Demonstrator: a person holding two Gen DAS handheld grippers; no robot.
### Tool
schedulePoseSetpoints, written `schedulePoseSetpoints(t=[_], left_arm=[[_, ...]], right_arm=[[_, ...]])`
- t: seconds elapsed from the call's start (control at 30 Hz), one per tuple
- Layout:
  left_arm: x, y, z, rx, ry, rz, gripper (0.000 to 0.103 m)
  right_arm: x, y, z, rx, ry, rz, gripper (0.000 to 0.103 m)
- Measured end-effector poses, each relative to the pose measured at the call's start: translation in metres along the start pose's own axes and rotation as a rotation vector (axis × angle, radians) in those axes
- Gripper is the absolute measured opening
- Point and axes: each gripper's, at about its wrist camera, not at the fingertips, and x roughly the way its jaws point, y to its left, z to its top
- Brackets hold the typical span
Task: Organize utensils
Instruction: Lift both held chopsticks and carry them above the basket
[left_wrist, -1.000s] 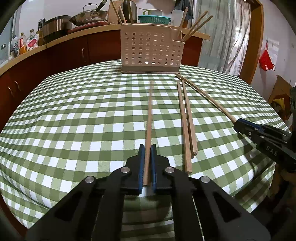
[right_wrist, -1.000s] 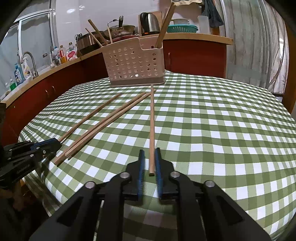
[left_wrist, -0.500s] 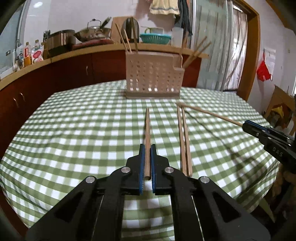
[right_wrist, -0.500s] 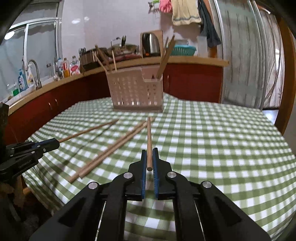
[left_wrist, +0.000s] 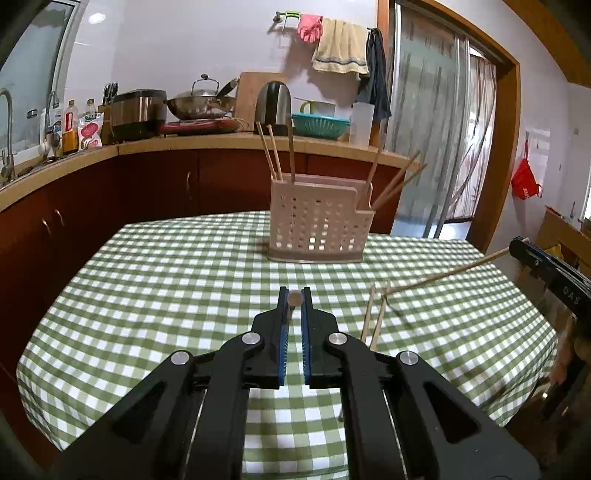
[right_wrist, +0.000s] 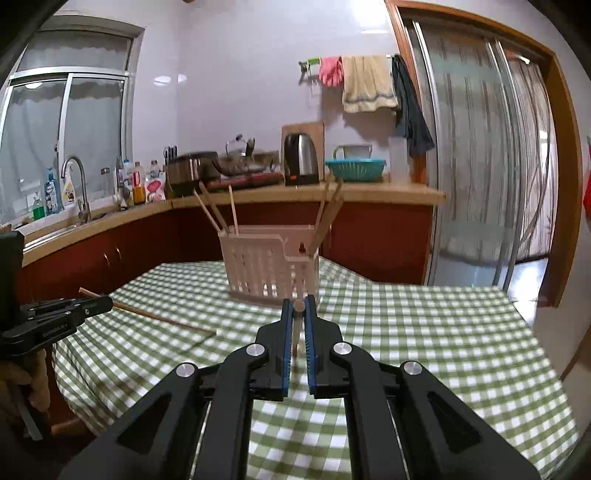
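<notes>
A beige perforated utensil holder (left_wrist: 317, 229) (right_wrist: 269, 266) stands at the far side of the green checked table (left_wrist: 166, 280), with several chopsticks upright in it. My left gripper (left_wrist: 294, 294) is shut on a wooden chopstick (left_wrist: 294, 298), lifted off the cloth and seen almost end-on. My right gripper (right_wrist: 298, 305) is shut on another chopstick (right_wrist: 295, 332), also raised. Each wrist view shows the other gripper at its edge, right gripper (left_wrist: 517, 246) and left gripper (right_wrist: 106, 300), with its chopstick slanting down toward the cloth. Two loose chopsticks (left_wrist: 373, 319) lie on the table right of my left gripper.
A wooden counter (left_wrist: 184, 142) with red cabinets runs behind the table, carrying a kettle (left_wrist: 274, 101), a wok and a teal colander (left_wrist: 320, 124). A sink tap (right_wrist: 75, 184) is at left, a sliding glass door (right_wrist: 480, 166) at right. A hand (right_wrist: 35, 384) shows bottom left.
Both grippers have risen and tilted up, each lifting its chopstick off the cloth. The chopsticks, earlier lying along the table, now show nearly end-on. The holder appears lower and farther.
</notes>
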Motion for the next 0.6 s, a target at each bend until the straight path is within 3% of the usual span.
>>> schedulePoseSetpoints(t=[0.6], left_arm=[[0.03, 0.006, 0.052, 0.024, -0.007, -0.047, 0.007]], right_arm=[[0.048, 0.0, 0.047, -0.034, -0.037, 0.037, 0.007]])
